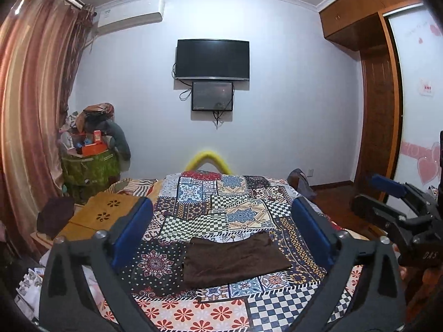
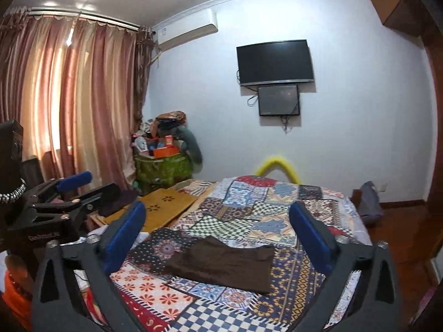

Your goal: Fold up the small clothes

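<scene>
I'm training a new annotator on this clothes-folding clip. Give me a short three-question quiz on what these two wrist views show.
1. True or false: the brown garment is pinched in the left gripper.
2. Which thing lies on the patchwork bedspread beside the bedspread's left edge?
A. a wooden board with flower cut-outs
B. a laptop
C. a stack of plates
3. Fill in: on the far wall, a smaller dark screen hangs just ____ the television.

Key
1. False: it lies flat on the bedspread, and both the left gripper and the right gripper stand open above it, holding nothing.
2. A, the wooden board.
3. below
</scene>
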`<state>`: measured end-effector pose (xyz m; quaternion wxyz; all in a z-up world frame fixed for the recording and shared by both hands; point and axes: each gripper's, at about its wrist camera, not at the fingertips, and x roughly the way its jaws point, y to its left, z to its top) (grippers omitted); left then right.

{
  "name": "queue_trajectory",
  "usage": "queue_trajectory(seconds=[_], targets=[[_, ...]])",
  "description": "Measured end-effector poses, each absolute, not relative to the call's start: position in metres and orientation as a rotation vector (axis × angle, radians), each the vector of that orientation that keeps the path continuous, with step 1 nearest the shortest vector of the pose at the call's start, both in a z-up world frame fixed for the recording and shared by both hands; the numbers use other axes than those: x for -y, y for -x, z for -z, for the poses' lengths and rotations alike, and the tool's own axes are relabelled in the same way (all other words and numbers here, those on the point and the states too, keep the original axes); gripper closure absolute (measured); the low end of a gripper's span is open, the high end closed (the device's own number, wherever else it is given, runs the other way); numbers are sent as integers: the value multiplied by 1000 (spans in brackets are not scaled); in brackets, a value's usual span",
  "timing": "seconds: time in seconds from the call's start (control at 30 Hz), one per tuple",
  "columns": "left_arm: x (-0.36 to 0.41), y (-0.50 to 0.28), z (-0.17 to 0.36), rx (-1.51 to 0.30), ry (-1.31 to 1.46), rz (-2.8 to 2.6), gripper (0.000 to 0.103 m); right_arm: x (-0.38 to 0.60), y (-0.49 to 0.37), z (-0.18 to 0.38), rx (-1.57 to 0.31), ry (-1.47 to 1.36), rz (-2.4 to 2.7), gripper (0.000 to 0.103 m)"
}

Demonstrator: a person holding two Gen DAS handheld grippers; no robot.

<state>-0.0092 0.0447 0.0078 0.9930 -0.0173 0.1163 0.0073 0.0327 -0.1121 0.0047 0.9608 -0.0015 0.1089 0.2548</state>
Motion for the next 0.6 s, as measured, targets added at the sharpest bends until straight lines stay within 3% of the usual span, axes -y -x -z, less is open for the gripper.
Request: queue_trajectory(seconds=[0.6], targets=[[-37, 17, -6, -232, 29, -17, 0, 115, -25, -3, -236, 6, -503, 0]])
